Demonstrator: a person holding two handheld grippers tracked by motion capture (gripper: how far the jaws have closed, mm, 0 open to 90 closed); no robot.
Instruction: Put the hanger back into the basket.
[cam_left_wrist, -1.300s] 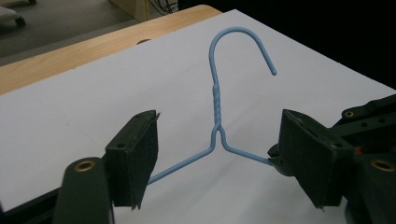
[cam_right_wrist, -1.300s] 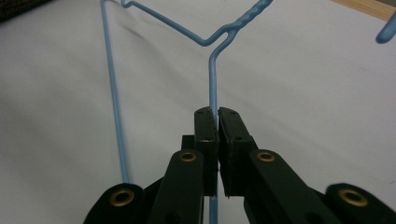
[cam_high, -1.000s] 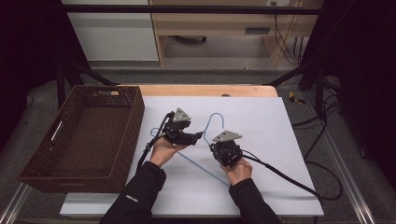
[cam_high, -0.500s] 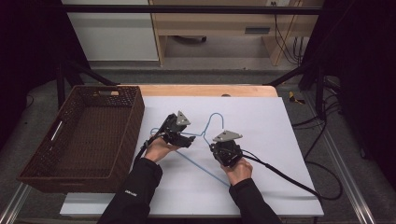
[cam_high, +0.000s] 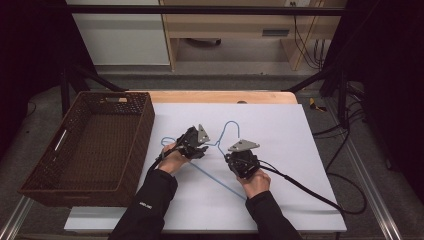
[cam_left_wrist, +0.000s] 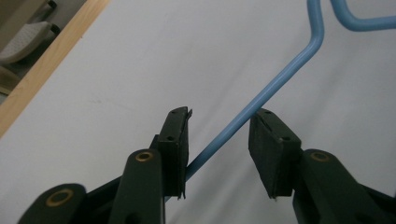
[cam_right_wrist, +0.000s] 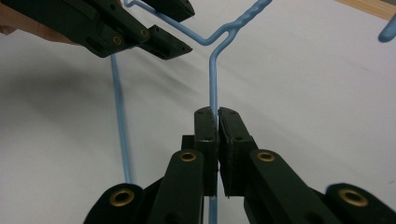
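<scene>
Hanger (cam_high: 220, 145) of thin blue wire lies flat on the white table (cam_high: 300, 165), right of the brown wicker basket (cam_high: 90, 145), hook pointing away from the person. It looks light and springy, slick on the coating, and likely to pivot if held at one point; the two sloping shoulders beside the neck are the sensible holds. Left gripper (cam_left_wrist: 219, 135) straddles one shoulder, its jaws having just been closing, pads not yet pressing the wire. Compared with a second ago, this hand sits lower over the wire. Right gripper (cam_right_wrist: 217, 116) is clamped on the other shoulder.
</scene>
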